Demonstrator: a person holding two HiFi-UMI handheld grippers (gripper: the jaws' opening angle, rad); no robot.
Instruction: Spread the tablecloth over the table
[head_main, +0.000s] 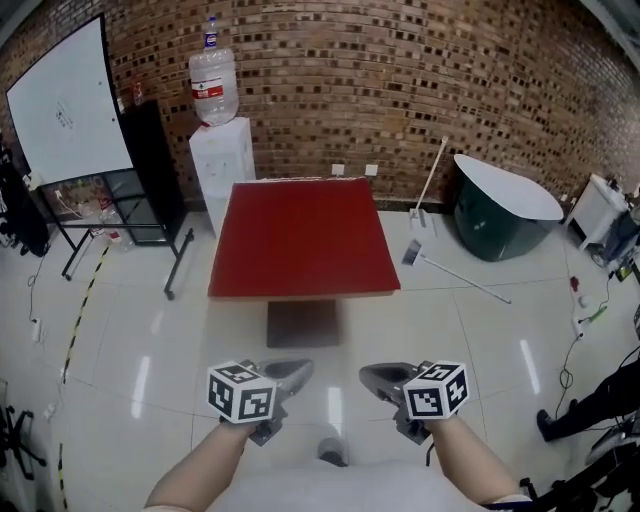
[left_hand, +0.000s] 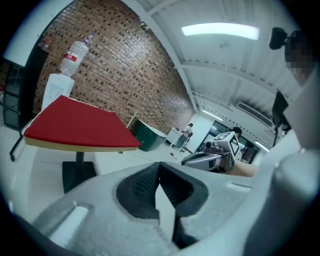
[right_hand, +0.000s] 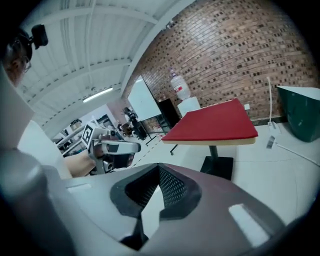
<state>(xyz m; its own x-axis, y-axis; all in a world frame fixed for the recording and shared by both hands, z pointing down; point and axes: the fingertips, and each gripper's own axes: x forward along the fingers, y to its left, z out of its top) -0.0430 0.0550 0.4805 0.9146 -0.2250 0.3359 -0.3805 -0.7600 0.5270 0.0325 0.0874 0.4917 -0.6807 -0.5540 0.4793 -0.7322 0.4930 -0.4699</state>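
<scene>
A square table (head_main: 303, 290) stands in the middle of the room, and a red tablecloth (head_main: 303, 235) lies flat over its whole top. The gripper views also show the cloth (left_hand: 75, 125) (right_hand: 215, 125), with a pale table edge under it. Both grippers are held close to my body, well short of the table and above the floor. My left gripper (head_main: 298, 371) is shut and empty, its tips meeting (left_hand: 159, 169). My right gripper (head_main: 372, 377) is shut too, with nothing between its pads (right_hand: 159, 169). Each gripper view catches the other gripper at its side (left_hand: 215, 156) (right_hand: 112, 149).
Behind the table stand a white water dispenser (head_main: 222, 160), a black cabinet (head_main: 152, 165) and a whiteboard on a stand (head_main: 66, 105). A dark green tub (head_main: 500, 215) and a broom (head_main: 458, 273) are at the right. A person's legs (head_main: 590, 405) show at the right edge.
</scene>
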